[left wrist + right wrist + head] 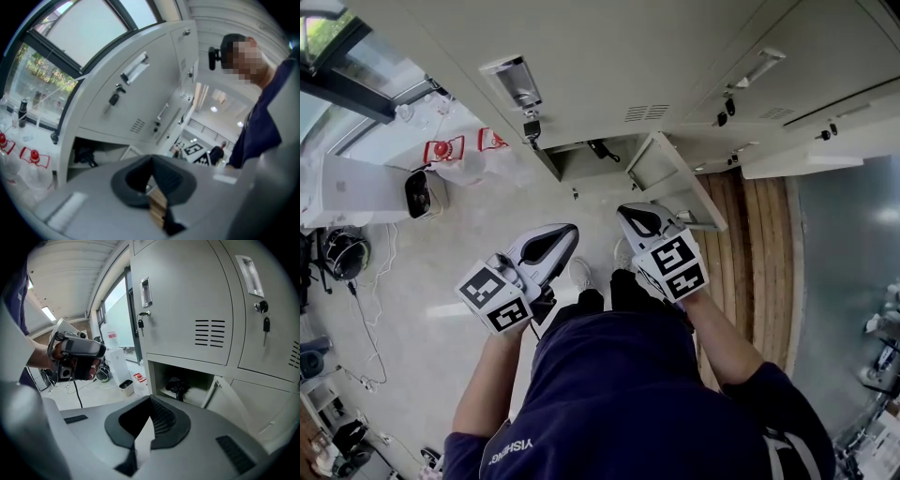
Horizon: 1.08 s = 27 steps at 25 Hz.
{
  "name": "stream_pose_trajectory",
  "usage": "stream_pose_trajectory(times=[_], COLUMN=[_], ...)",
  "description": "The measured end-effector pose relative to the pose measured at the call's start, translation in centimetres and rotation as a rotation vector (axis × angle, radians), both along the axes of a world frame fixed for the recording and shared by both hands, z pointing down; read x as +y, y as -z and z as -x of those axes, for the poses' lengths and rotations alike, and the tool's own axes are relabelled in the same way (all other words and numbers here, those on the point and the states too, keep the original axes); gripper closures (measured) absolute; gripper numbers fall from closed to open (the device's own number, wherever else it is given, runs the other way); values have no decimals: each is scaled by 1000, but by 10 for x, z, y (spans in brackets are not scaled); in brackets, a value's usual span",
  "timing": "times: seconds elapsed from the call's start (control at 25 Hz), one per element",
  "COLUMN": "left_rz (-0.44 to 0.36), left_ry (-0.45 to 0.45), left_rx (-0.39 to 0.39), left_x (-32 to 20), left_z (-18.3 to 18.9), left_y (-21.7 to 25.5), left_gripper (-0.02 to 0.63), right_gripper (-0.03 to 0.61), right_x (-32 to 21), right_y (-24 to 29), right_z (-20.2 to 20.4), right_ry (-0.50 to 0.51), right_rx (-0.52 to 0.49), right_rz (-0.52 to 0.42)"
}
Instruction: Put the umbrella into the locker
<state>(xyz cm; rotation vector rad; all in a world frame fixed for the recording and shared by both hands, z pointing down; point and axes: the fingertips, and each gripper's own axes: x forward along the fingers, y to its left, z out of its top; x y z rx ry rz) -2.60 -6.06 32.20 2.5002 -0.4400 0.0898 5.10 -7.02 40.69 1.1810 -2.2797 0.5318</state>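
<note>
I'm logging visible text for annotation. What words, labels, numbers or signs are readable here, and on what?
"YISHENG", upside down, on the dark shirt sleeve.
Red-and-white labels on the clear bags: too small to read.
Red notice beyond the lockers: blurred.
Marker cubes: square patterns, no words.

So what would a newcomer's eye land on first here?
The low locker compartment standing open, its door swung out to the right in the head view, with the dark umbrella inside. Then the left gripper and right gripper, both shut and empty, side by side in front of it.
</note>
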Motion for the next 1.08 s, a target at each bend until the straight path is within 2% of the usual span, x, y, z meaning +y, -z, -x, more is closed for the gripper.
stream_pose_trajectory(times=[1.08], left_rz=[3], left_ry=[1], left_rx=[-2], left_x=[-2], left_z=[5], left_y=[-2], left_gripper=[614], right_gripper=[572], right_x=[-1], right_y=[-3], right_z=[4], right_ry=[4], right_rx=[17], right_rz=[6])
